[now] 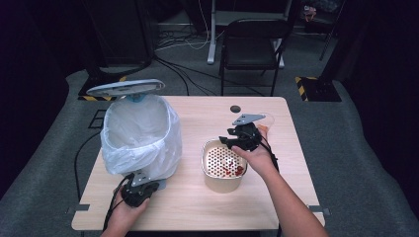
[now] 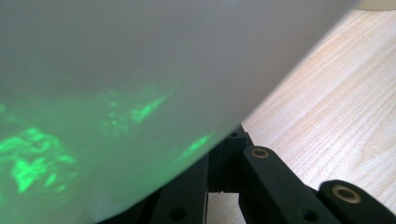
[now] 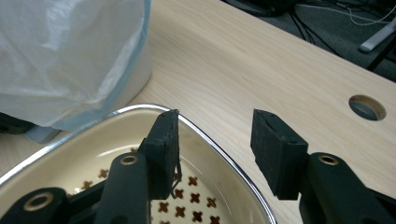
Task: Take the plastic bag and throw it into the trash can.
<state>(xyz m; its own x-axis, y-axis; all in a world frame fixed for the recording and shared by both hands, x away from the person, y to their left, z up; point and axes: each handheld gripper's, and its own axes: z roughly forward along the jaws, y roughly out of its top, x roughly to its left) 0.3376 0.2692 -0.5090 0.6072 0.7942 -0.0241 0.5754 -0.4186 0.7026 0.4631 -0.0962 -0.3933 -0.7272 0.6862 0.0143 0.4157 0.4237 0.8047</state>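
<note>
The right tongs (image 3: pixel 212 151) stand part open, one jaw inside and one outside the far rim of the cream basket (image 1: pixel 212 173), nothing pinched between them. The left tongs (image 1: pixel 140 190), jaws closed, sit against the base of the lined bin (image 1: pixel 141 136), which stands just left of the basket on the desk (image 1: pixel 197 207).

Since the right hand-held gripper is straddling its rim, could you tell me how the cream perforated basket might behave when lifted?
The basket looks rigid, so it should probably keep its shape. Gripped at one edge of its metal rim, it may tilt and slip. The red bits inside could slide.
</note>
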